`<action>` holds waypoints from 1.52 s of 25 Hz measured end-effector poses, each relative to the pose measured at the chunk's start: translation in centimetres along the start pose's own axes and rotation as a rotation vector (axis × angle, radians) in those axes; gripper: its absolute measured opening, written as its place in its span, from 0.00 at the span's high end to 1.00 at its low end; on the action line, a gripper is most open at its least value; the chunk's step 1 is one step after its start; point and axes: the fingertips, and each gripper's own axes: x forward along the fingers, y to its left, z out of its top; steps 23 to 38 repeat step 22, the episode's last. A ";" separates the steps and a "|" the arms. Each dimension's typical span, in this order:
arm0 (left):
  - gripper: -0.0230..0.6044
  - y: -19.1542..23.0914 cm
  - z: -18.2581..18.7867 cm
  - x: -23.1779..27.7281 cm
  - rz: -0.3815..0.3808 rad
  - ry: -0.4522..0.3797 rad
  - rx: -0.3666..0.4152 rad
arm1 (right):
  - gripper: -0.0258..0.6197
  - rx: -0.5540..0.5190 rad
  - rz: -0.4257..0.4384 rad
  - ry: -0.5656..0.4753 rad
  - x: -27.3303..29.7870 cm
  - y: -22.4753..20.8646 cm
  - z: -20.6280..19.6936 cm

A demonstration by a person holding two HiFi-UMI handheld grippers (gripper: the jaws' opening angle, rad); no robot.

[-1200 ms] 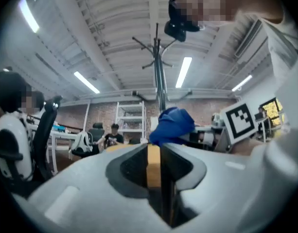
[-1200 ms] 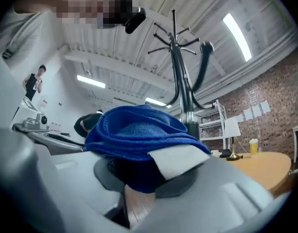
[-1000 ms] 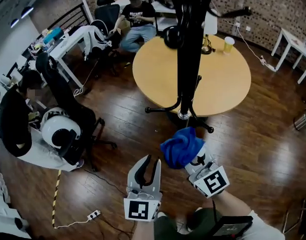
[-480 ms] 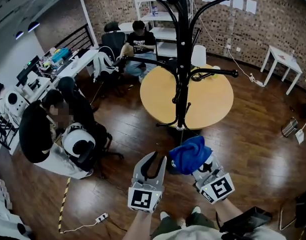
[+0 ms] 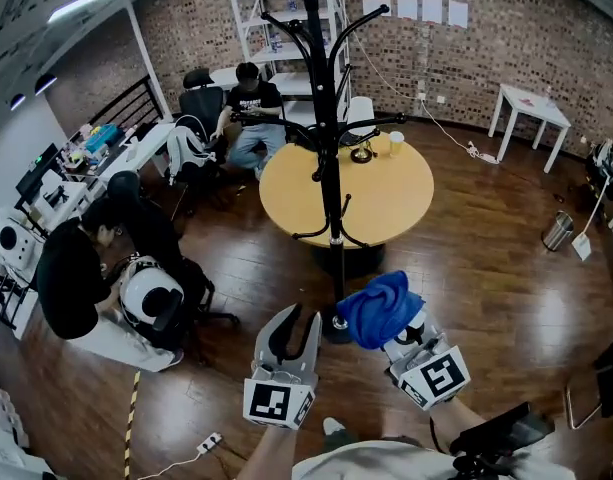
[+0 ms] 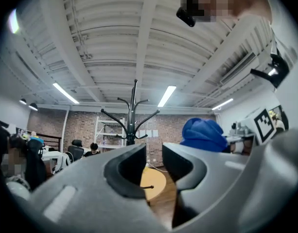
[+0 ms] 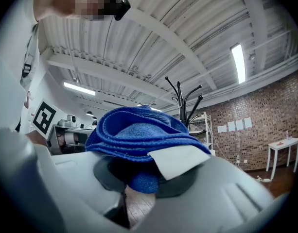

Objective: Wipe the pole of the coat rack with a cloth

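The black coat rack [image 5: 331,168] stands upright on the wood floor in front of a round table, with its base just beyond my grippers. A blue cloth [image 5: 381,306] is bunched up in my right gripper [image 5: 394,326], which is shut on it a little right of the rack's base. In the right gripper view the cloth [image 7: 139,135] fills the jaws, with the rack [image 7: 184,101] far behind it. My left gripper [image 5: 296,320] hangs left of the base with a narrow gap between its jaws and nothing in it. The left gripper view shows the rack [image 6: 134,113] and the cloth [image 6: 203,134].
A round yellow table [image 5: 391,196] stands right behind the rack with a cup [image 5: 396,143] on it. One person [image 5: 71,278] sits at the left by an office chair, another [image 5: 248,103] at the back. There is a white side table [image 5: 531,103], a bin [image 5: 556,230] and a power strip [image 5: 208,440].
The head view has lifted and drawn back, so the whole rack and the brick wall now show. Both grippers stay low in view, with the cloth still held in the right one.
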 end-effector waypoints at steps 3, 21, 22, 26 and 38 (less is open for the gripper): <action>0.81 -2.1 0.6 -1.1 -0.003 -0.001 0.018 | 0.81 0.016 0.011 0.005 -2.2 0.9 0.3; 0.81 -13.2 1.4 -9.2 0.006 0.006 0.022 | 0.81 0.048 0.005 -0.014 -15.2 4.4 2.1; 0.81 -13.6 1.2 -9.8 0.003 0.011 0.025 | 0.81 0.055 0.001 -0.014 -15.8 4.9 2.0; 0.81 -13.6 1.2 -9.8 0.003 0.011 0.025 | 0.81 0.055 0.001 -0.014 -15.8 4.9 2.0; 0.81 -13.6 1.2 -9.8 0.003 0.011 0.025 | 0.81 0.055 0.001 -0.014 -15.8 4.9 2.0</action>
